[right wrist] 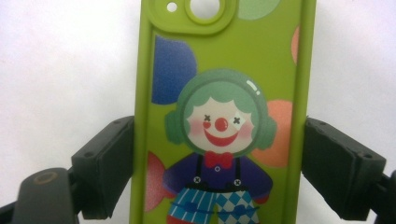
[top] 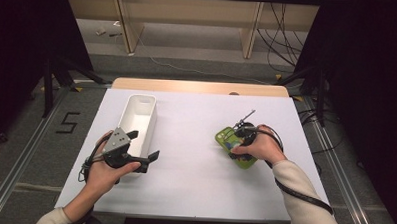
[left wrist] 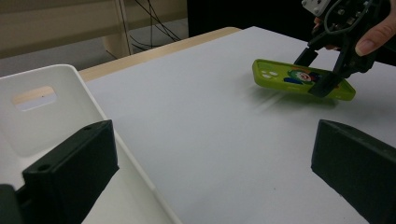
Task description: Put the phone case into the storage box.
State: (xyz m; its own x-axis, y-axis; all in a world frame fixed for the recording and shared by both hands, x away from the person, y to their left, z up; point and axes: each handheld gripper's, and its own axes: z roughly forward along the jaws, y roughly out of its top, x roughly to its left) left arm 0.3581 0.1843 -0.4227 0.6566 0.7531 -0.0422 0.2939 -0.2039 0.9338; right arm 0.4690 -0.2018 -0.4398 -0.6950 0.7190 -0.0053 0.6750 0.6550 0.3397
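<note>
The right gripper (top: pixel 241 139) pinches a green clown phone case (right wrist: pixel 219 112) by its long edges, lifted slightly and well right of the white bin (top: pixel 136 121), not yet binned, while the left gripper (top: pixel 144 146) waits spread beside the bin.

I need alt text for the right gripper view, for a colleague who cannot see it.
A lime green rubbery phone case printed with a cartoon clown lies lengthwise between the right gripper's two black jaws, which clasp its long edges. The case's camera cut-out is at the top, and the white table lies beneath.
</note>
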